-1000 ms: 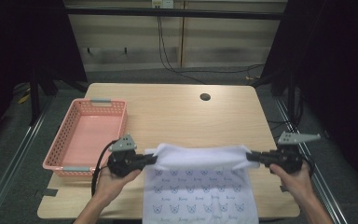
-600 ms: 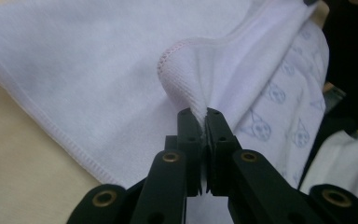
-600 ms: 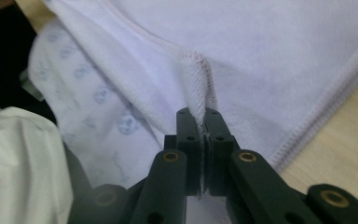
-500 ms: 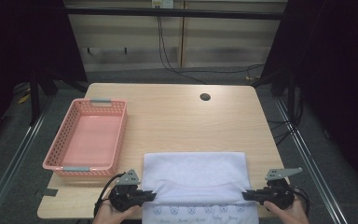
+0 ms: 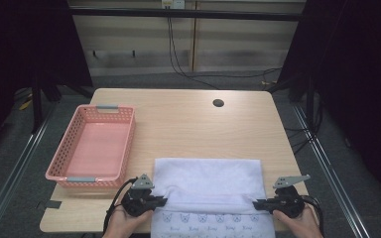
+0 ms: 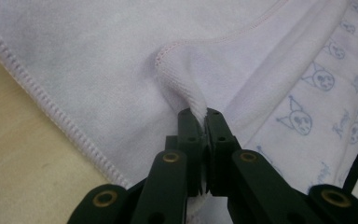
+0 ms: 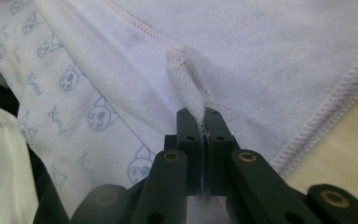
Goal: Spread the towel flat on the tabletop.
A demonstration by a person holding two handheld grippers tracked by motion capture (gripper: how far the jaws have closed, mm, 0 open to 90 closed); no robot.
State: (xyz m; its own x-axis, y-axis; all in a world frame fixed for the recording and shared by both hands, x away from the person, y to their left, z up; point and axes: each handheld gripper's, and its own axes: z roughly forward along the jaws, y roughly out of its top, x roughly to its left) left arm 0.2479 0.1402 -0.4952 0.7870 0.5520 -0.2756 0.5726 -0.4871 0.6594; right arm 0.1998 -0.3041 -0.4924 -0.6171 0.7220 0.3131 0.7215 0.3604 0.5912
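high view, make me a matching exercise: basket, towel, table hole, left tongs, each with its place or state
Things:
1. pink basket
2. white towel
3. table hole
4. left tongs

Places or states:
a. shut on a towel corner
b. far side of the table, right of centre
c. left side of the table, empty
d. folded over at the near edge

Pairs: 1-c, 2-d, 3-b, 4-a

This looks like a lab or recording studio set up for data capture. A plain wooden bench with a cable hole stands on grey carpet, ringed by black curtains, metal floor rails and loose cables along the wall.
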